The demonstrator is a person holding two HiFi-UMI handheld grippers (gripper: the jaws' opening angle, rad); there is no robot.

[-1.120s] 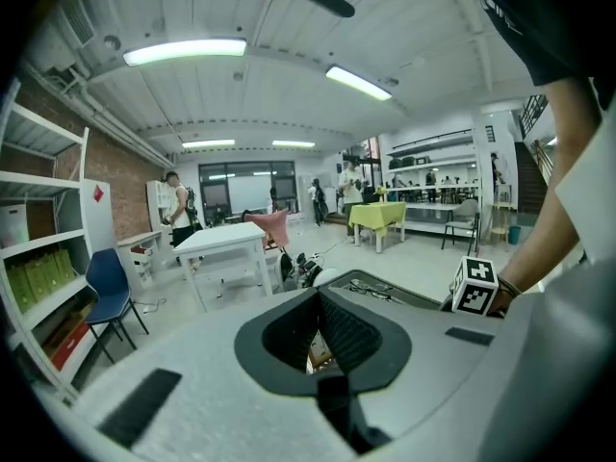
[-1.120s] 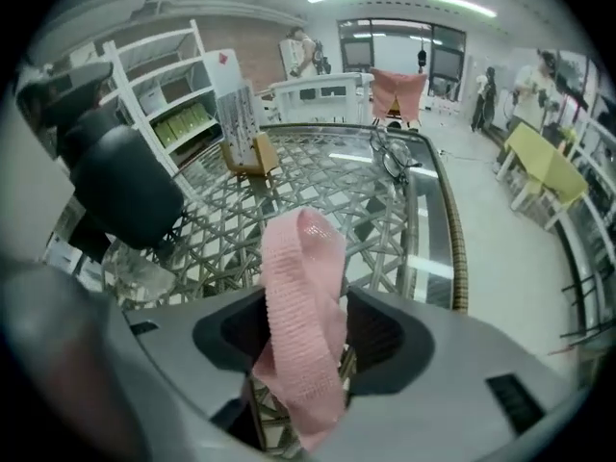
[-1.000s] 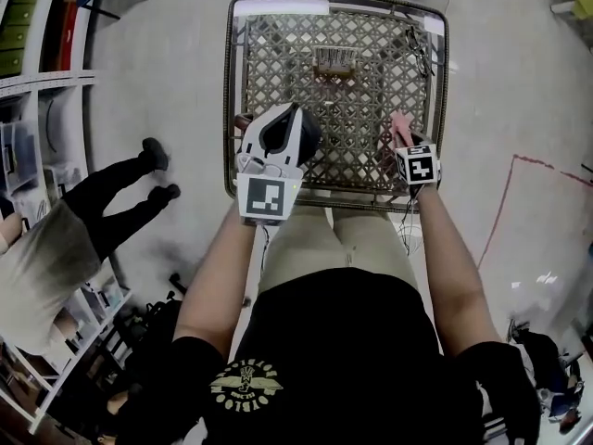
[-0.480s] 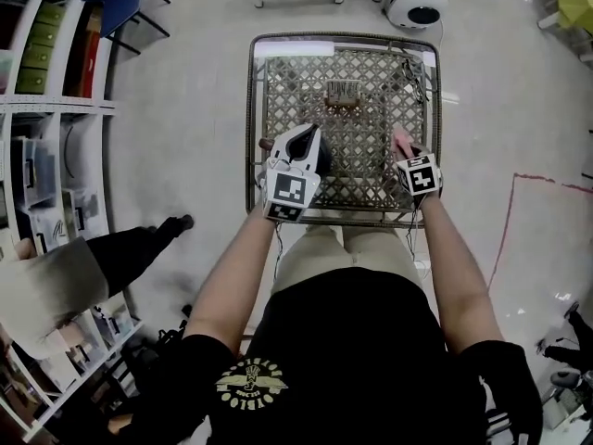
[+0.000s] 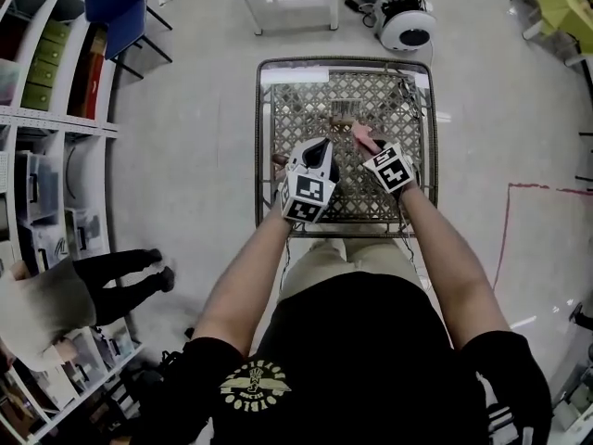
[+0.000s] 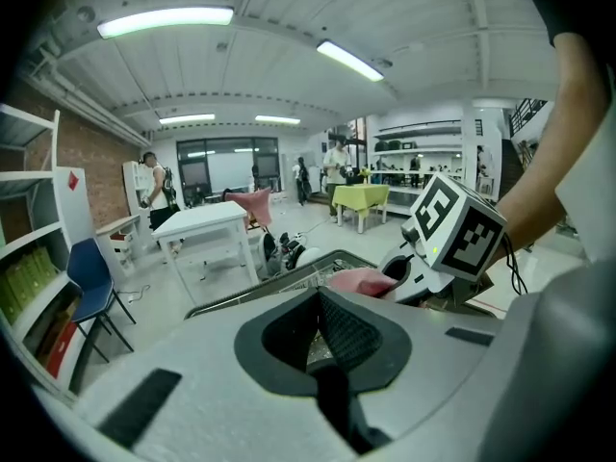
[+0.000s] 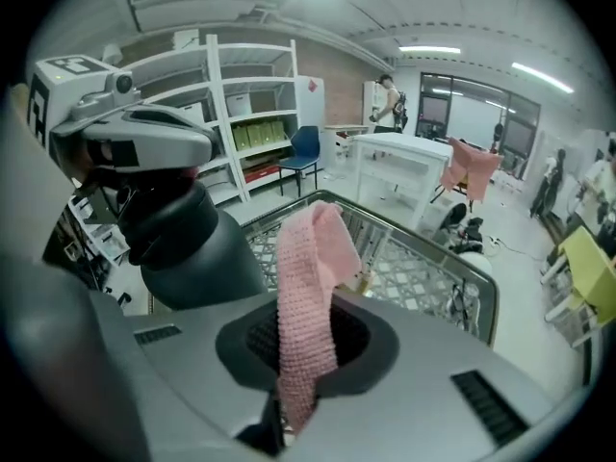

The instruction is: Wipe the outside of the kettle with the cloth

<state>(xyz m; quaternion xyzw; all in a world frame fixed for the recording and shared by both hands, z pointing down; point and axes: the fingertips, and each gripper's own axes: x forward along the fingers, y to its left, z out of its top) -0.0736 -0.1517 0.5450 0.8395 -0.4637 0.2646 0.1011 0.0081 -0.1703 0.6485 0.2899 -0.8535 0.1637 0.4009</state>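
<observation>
The person stood at a table (image 5: 266, 146) with a lattice top, a gripper in each hand. The left gripper (image 5: 313, 160) sat low over the table's near left part, on top of the kettle (image 7: 197, 258). The kettle was a dark grey, round-shouldered vessel with a black top, and the gripper's pale casing rested right on that top. In the left gripper view the jaws stood drawn together on a dark piece, so the gripper looked clenched on the kettle's top. The kettle's base was hidden, so I could not tell whether it stood on the lattice or hung clear of it. The right gripper (image 5: 372, 151) was held just to the right of the left one, nearly level with it and angled toward it. Its jaws had just been closing and were clamped on the lower end of the cloth (image 7: 306, 296). The cloth was a pink knitted strip that rose from the jaws and flopped over at its tip. It hung just beside the kettle's right flank, with a sliver of lattice showing between them, so it was not touching. A small ribbed object (image 5: 345, 111) lay farther back on the table. A bystander (image 5: 56, 295) stood on the floor to the left, by the shelves (image 5: 46, 165).
</observation>
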